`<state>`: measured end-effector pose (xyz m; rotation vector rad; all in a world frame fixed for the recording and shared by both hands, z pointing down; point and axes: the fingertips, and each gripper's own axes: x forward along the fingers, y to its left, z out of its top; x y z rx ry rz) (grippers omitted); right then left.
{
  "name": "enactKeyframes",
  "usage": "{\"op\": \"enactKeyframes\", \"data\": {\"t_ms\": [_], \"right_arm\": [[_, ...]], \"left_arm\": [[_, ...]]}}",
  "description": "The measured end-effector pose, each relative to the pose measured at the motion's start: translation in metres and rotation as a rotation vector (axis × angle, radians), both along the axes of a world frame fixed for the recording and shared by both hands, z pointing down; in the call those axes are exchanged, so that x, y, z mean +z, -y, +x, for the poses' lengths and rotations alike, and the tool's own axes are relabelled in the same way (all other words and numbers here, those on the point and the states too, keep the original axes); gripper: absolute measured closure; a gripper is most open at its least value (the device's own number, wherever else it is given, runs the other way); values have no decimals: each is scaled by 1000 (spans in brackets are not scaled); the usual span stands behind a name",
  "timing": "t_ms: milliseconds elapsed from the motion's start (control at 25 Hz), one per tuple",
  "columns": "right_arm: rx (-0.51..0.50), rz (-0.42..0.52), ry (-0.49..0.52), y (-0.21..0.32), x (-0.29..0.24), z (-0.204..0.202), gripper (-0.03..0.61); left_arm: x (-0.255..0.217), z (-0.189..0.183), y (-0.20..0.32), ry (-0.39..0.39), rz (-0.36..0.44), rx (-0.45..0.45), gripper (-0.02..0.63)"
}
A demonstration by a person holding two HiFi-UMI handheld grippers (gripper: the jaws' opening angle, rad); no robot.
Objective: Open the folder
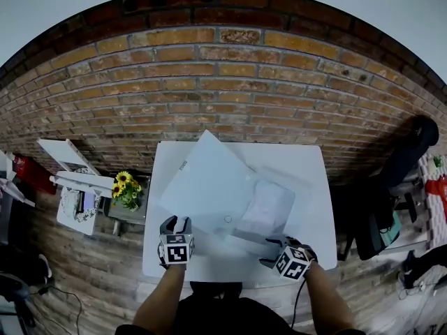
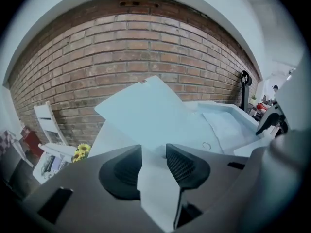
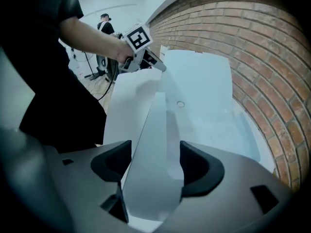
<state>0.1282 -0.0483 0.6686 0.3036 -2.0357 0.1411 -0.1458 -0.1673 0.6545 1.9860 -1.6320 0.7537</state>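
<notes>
A translucent white folder lies on the white table. Its large cover sheet is tilted up off the table, far corner highest. My left gripper is at the cover's near corner, and the sheet fills the gap between its pads. A narrow flap strip along the folder's near edge runs into my right gripper and touches both pads. A small round snap shows on the folder. Papers lie in the lower half.
A brick wall stands behind the table. A pot of yellow flowers and white furniture are to the left. A dark chair is to the right. A person stands far off.
</notes>
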Motion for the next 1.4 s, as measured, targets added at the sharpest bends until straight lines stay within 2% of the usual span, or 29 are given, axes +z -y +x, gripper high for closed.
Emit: {"op": "enactKeyframes", "data": {"t_ms": [240,520,720,840,960,1040,1240,1400], "right_arm": [[221,81,141,25,-33,-3,256],[551,149,302,44,-66,32,256],[625,202,365,42,-84,49,258],[613,189,358,30,-78,47,262],[516,157,302,11,-55,25,261],[441,127,278,-2,-38,6,253],[305,137,186,-14,-11,-21,221],[243,148,94,-6,7,-28,216]], "left_arm": [[-35,23,-5,17,99,121,442],[-70,60,-11,21,206,246,442],[-93,93,-15,60,283,342,442],[-101,111,-16,99,308,395,448],[-108,124,-11,105,324,405,526],[-113,132,-8,109,334,410,549],[-117,153,-5,171,339,483,548],[-131,163,2,153,368,499,540]]}}
